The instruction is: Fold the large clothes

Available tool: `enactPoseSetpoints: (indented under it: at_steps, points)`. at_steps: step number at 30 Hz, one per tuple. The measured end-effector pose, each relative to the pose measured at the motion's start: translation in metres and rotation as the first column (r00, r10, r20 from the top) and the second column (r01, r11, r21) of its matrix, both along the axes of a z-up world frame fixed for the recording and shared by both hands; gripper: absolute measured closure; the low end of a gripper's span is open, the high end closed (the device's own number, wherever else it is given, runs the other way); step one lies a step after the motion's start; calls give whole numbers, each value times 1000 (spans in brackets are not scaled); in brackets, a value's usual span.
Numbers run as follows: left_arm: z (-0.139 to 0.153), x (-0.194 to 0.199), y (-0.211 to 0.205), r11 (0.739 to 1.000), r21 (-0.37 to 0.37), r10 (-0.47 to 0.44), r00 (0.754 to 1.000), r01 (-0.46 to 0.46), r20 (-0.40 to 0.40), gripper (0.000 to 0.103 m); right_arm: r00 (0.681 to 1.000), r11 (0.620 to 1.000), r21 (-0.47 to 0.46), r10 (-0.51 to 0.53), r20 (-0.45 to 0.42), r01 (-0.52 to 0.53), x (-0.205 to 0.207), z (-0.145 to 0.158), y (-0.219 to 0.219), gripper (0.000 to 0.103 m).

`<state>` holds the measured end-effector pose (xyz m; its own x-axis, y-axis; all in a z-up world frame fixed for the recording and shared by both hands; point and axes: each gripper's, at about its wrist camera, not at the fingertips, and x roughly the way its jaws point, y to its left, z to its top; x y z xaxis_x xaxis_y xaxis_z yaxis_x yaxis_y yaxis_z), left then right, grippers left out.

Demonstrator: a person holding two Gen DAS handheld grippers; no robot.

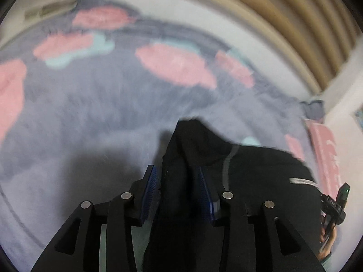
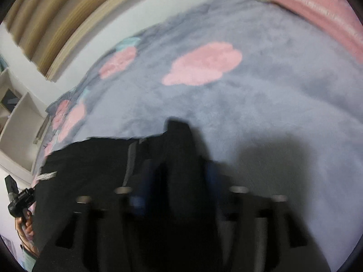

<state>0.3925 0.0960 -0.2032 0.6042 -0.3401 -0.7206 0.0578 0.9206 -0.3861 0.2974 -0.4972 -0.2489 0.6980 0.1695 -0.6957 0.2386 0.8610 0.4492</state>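
Gripping black garment [image 1: 261,181] in both tongs over blanket [image 1: 90,104].

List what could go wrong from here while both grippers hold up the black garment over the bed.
1. The left gripper pinches only a narrow bunch of the black garment; it may slip out mid-lift.
2. Both views are motion-blurred, so a fast swing could drag the cloth crooked across the fluffy grey blanket with pink patches.
3. The right gripper holds a similar bunched corner; uneven pull may skew the fold.
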Motion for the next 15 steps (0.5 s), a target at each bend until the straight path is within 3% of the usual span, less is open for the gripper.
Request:
enactPoseSetpoints:
  at_steps: [3,5,7,9,12,14,15]
  points:
    - [42,-30,5,1000,6,-11,996,11,93,64,993,999,-53,14,119,-8,-52,45,22,40]
    - [64,-53,-8,997,9,-81,987,80,139,62,986,996,-82,55,157,-42,-79,67,45,40]
    - [71,-75,-35,984,87,-165,978,154,131,59,984,991,-115,89,154,-72,-95,79,69,40]
    - [68,-98,-63,965,159,-227,966,206,122,58,981,983,-136,145,132,-127,-102,85,103,40]
    - [46,-122,-99,953,134,-288,951,273,111,58,983,968,-189,180,50,-167,-103,71,148,40]
    - [20,-127,-122,945,130,-308,950,299,53,58,984,945,-277,180,-11,-176,-99,55,175,40]
    - [-3,-124,-137,935,167,-315,949,314,-20,58,984,934,-312,170,-46,-176,-95,43,184,40]
